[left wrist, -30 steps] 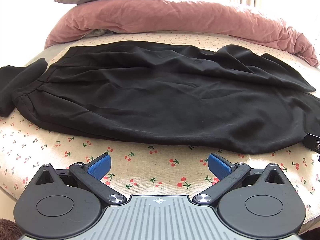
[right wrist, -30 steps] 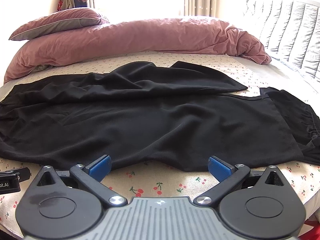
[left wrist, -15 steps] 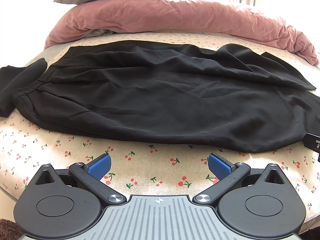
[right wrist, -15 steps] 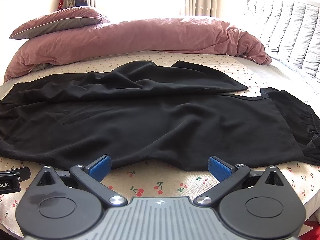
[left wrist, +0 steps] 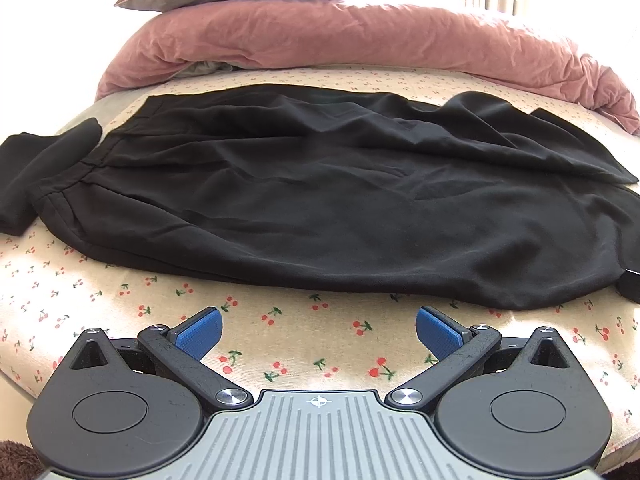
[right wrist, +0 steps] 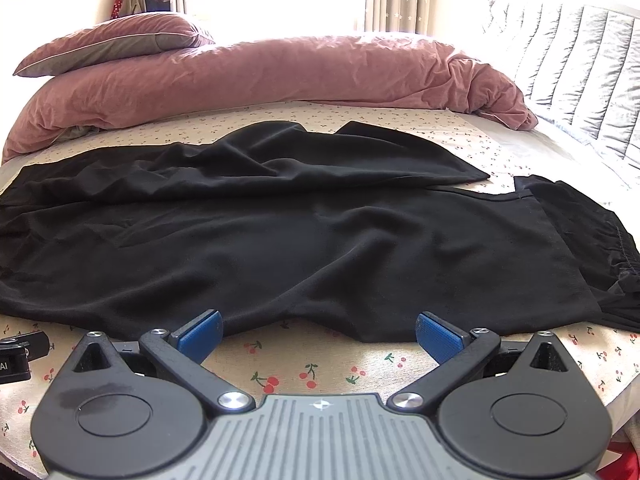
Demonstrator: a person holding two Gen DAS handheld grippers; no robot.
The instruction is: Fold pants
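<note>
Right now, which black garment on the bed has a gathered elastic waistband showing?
The smaller black garment at the far right; the wide pants show only smooth fabric.

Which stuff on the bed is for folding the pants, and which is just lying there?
For the job:
- wide black fabric pants, spread flat on the bed
- left claw, open
- right claw, open

Just lying about:
- crumpled pink duvet
- pink and grey pillow
- other black garments, one at each end of the pants
- cherry-print sheet
</note>
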